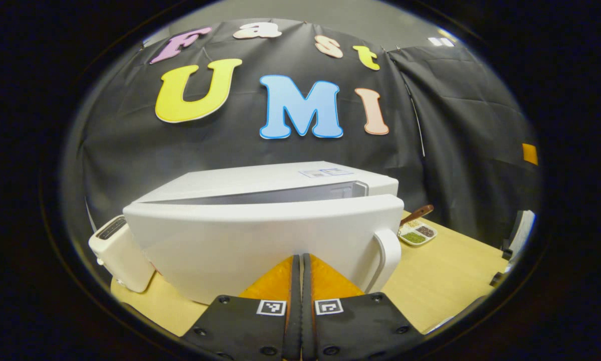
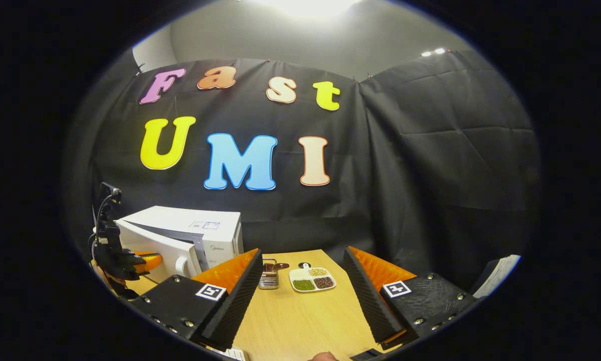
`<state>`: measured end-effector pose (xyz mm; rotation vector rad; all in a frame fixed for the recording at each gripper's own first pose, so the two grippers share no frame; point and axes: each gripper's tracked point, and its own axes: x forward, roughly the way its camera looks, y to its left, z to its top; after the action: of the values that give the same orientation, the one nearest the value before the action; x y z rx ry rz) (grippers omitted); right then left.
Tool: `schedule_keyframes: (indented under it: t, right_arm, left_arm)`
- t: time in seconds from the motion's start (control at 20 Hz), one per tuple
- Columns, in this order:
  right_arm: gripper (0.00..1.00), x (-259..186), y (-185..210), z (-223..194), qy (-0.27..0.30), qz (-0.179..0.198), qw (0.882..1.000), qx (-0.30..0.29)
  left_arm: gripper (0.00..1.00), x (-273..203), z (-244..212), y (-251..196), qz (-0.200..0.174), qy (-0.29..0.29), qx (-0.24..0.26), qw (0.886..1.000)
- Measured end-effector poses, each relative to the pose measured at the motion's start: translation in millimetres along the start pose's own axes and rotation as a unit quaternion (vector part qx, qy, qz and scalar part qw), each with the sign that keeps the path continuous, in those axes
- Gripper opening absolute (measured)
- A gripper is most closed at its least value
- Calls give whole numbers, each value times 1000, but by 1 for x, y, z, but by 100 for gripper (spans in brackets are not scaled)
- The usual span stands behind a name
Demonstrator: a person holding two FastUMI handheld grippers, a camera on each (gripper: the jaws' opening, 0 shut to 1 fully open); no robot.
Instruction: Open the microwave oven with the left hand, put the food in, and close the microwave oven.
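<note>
The white microwave point(image 1: 260, 200) stands on the wooden table, its door point(image 1: 260, 240) swung partly out with a gap along the top. The door handle point(image 1: 388, 250) is at the door's right end. My left gripper point(image 1: 298, 259) is shut with nothing between its fingers, its tips close against the door's front. In the right gripper view the microwave point(image 2: 190, 233) is at the far left, with the left gripper point(image 2: 150, 260) at its door. A white divided dish of food point(image 2: 312, 278) lies on the table beyond my right gripper point(image 2: 303, 296), which is open and holds nothing.
A small metal cup point(image 2: 268, 275) stands left of the dish. A white toaster-like appliance point(image 1: 120, 253) sits left of the microwave. The food dish point(image 1: 416, 233) and a brown-handled utensil point(image 1: 418, 213) lie right of the microwave. The wooden table point(image 2: 300, 321) extends forward.
</note>
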<state>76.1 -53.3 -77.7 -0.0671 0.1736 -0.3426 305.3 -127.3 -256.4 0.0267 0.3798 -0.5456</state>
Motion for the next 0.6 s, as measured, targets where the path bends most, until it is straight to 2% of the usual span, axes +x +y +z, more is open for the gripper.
schedule_keyframes:
  t: [0.45,0.6]
  right_arm:
    - [98,0,0,-5,5,-12,1000,-7]
    - [98,2,1,-1,4,-10,1000,-3]
  left_arm:
    - [7,30,12,21,28,-10,-14,999]
    - [7,32,14,23,28,-16,-20,999]
